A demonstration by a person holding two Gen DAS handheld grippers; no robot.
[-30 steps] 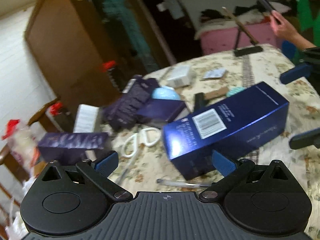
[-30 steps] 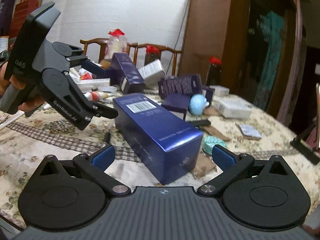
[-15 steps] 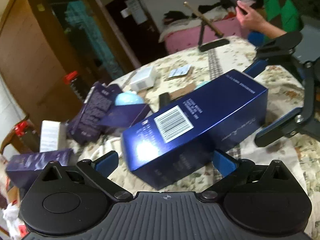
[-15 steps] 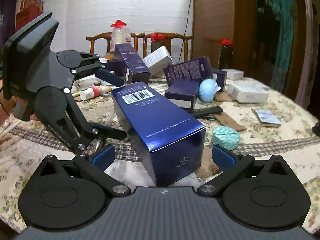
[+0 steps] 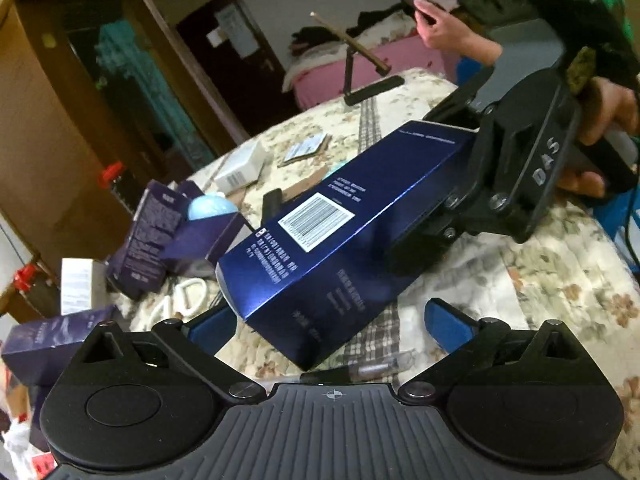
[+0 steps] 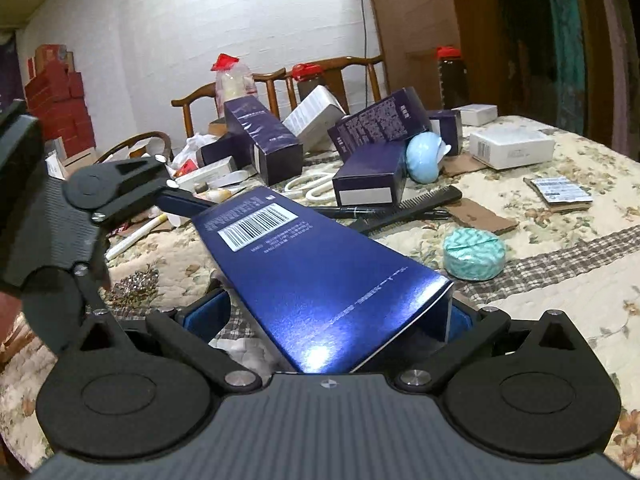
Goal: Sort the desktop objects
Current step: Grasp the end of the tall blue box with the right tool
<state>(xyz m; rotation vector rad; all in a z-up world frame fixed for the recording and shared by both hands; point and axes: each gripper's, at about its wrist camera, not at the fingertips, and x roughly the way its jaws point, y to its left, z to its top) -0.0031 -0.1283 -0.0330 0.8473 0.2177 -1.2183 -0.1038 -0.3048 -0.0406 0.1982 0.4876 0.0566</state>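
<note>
Right gripper point(image 6: 332, 316) fingers clamp near end of blue box point(image 6: 320, 272); long axis runs toward left gripper point(image 5: 326, 320), fingers spread wide, empty, straddling far end.

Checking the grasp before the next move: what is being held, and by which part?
The right gripper holds the long blue box by one end, which is raised off the table. The left gripper is open at the other end, holding nothing.
</note>
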